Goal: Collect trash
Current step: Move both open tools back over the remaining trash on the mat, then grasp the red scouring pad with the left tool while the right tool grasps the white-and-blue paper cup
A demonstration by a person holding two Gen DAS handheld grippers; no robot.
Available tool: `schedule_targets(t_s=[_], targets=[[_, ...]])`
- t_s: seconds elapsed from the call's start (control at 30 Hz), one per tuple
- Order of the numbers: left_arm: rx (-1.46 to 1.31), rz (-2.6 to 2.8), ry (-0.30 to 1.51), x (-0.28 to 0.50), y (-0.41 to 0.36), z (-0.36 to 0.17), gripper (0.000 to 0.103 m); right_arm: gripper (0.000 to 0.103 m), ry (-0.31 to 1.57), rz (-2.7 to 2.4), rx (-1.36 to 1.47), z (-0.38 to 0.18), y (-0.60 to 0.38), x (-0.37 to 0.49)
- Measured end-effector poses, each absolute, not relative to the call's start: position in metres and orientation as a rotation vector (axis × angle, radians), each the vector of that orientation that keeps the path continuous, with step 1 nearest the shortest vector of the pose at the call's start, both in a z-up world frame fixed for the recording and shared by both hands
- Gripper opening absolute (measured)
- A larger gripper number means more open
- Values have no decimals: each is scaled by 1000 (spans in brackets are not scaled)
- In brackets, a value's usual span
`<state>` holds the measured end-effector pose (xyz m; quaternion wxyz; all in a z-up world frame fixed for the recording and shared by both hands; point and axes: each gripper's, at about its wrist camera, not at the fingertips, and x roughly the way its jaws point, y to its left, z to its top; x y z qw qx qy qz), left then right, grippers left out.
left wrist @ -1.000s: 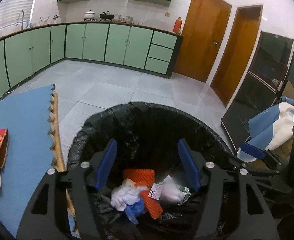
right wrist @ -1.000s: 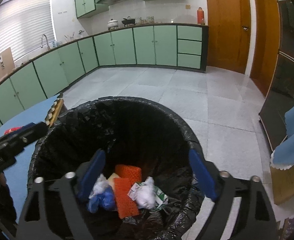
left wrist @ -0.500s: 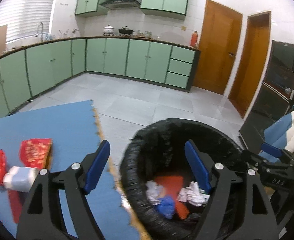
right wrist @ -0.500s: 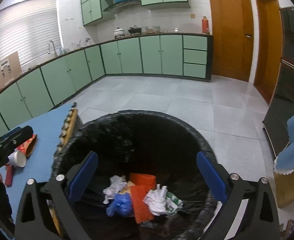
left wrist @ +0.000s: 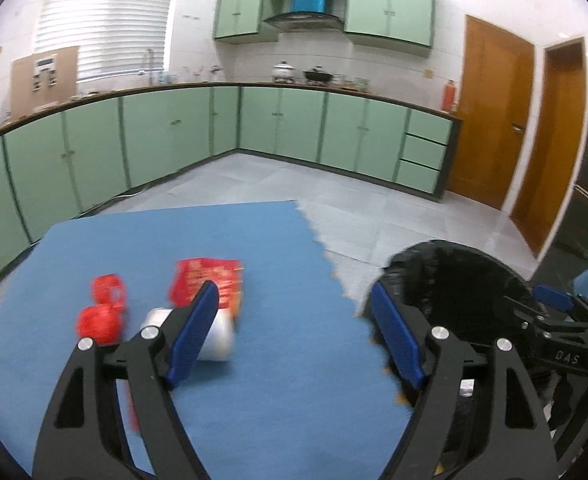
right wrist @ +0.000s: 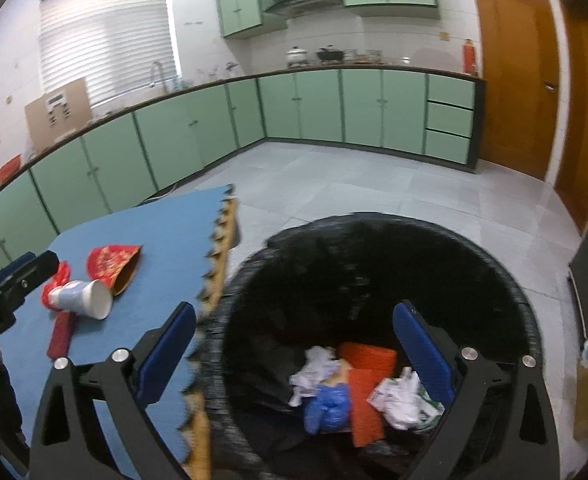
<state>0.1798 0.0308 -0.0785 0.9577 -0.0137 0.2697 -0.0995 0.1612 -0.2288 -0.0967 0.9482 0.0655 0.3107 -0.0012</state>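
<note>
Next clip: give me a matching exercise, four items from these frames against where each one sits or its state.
Items
1. paper cup
2. blue bag
3. kettle
4. left gripper

Places or states
A. open, holding nothing
B. lying on its side on the blue mat
C. on the far counter
D. inside the black bin

Pairs: 1-B, 2-D, 3-C, 4-A

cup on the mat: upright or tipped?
Tipped. The cup lies on its side on the mat, mouth facing the bin.
</note>
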Motion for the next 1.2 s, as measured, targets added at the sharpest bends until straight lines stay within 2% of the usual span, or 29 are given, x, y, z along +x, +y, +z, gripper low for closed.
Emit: schedule_targets(t_s=[0.47,1.07,1.1,1.17,1.2], targets=[[-36,-4,604,171,124,-106,76,97,573,158,83,-104,-134,177],[-56,28,825,193,133,-164,76,97,619,188,53,-127,-110,192],[-56,25,836,195,132,-166,75,97,622,189,52,-128,-109,192],[-46,27,863,199,131,-170,68,97,627,192,51,-129,-108,193],[-46,20,876,201,131,-171,56,97,630,194,50,-130,-107,194]])
